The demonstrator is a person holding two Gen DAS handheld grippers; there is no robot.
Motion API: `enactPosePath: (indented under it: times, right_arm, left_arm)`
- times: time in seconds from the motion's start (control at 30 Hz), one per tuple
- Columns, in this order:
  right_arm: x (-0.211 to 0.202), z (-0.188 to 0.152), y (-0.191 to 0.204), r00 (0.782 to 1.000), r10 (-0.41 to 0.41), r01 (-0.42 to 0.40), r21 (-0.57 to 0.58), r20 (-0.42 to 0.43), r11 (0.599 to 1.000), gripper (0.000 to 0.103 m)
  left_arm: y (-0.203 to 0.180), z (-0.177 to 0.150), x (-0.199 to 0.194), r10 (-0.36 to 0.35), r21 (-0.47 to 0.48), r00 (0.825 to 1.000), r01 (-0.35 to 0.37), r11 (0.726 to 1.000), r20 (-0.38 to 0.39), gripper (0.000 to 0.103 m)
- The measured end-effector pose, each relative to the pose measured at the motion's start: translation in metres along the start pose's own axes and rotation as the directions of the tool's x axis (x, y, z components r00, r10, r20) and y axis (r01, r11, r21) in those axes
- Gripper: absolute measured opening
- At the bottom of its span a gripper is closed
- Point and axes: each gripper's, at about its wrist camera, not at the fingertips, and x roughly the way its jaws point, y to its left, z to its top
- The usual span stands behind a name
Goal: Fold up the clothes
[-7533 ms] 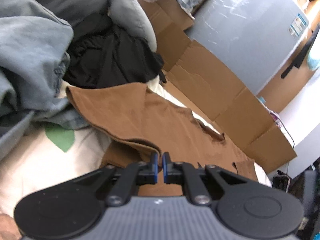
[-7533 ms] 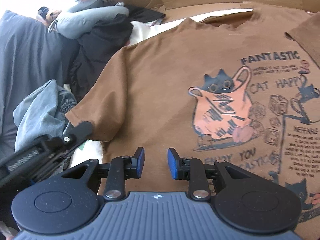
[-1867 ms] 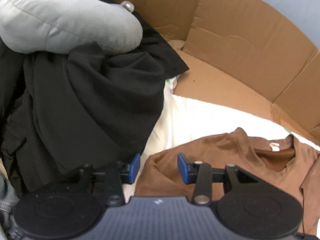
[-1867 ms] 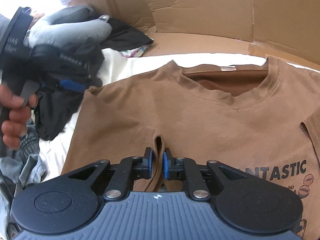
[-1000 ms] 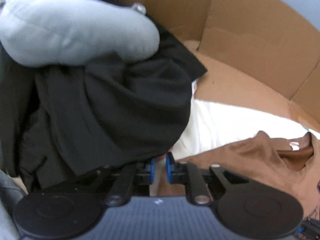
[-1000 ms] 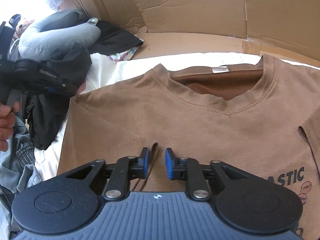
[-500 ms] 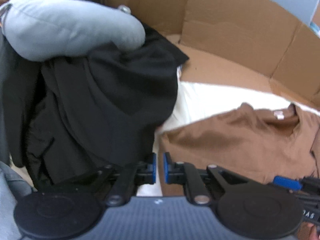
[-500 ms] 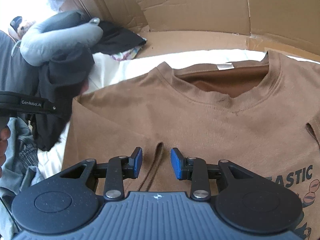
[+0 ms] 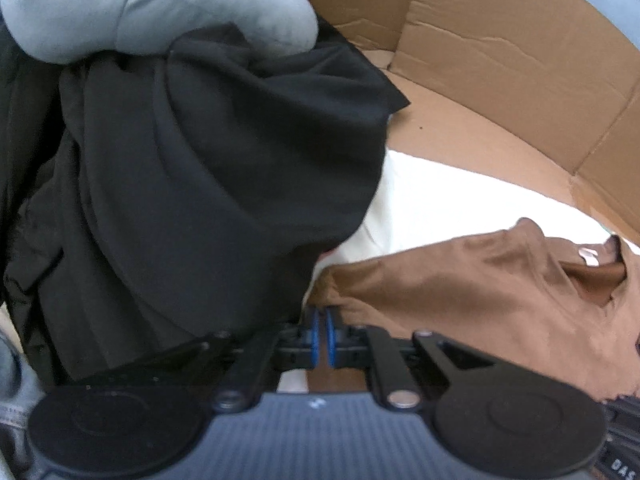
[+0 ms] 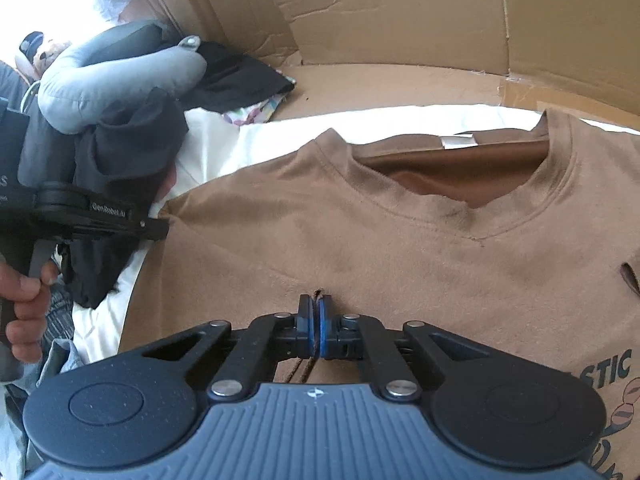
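- Right wrist view: brown T-shirt point(image 10: 400, 220), lying flat and face up on a white sheet point(image 10: 224, 140); round neckline and white label toward the far cardboard wall; dark printed lettering at the lower right edge.
- Right gripper point(image 10: 319, 330): jaws closed on a raised fold of the brown T-shirt near the middle of its chest; a thin seam edge shows between the blue pads.
- Left gripper point(image 10: 160, 232): seen from the side at the left, tip at the shirt's shoulder corner; a hand point(image 10: 24, 312) wraps its handle.
- Left wrist view: left gripper point(image 9: 320, 338) with jaws drawn together, the shoulder corner of the brown T-shirt point(image 9: 460, 280) bunched at the fingertips; whether cloth sits between the pads is unclear.
- Black garment point(image 9: 200, 180): heaped just left of the shirt, partly over the sheet.
- Grey neck pillow point(image 9: 160, 4): resting on top of the black garment.
- Cardboard point(image 10: 400, 20): flattened panels standing behind the sheet.
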Motion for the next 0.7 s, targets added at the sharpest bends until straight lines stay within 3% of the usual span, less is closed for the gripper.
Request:
enactPosePath:
  times: [0.4,0.57,0.7]
  right_arm:
    - [0.003,0.001,-0.008,0.999,-0.042,0.042,-0.023,0.004,0.999,0.002]
    - [-0.009,0.01,-0.017,0.996,-0.082,0.083,-0.025,0.031,0.996,0.003]
    - [-0.021,0.009,-0.018,0.997,-0.072,0.073,-0.015,0.041,0.997,0.003]
  left_arm:
    - [-0.007,0.003,-0.004,0.033,0.029,0.999,-0.033,0.999,-0.009,0.005]
    - [-0.004,-0.007,-0.034,0.005,0.038,1.0,-0.006,0.999,0.026,0.035]
    - [-0.001,-0.028,-0.058,-0.024,0.06,0.999,0.021,0.998,0.043,0.036]
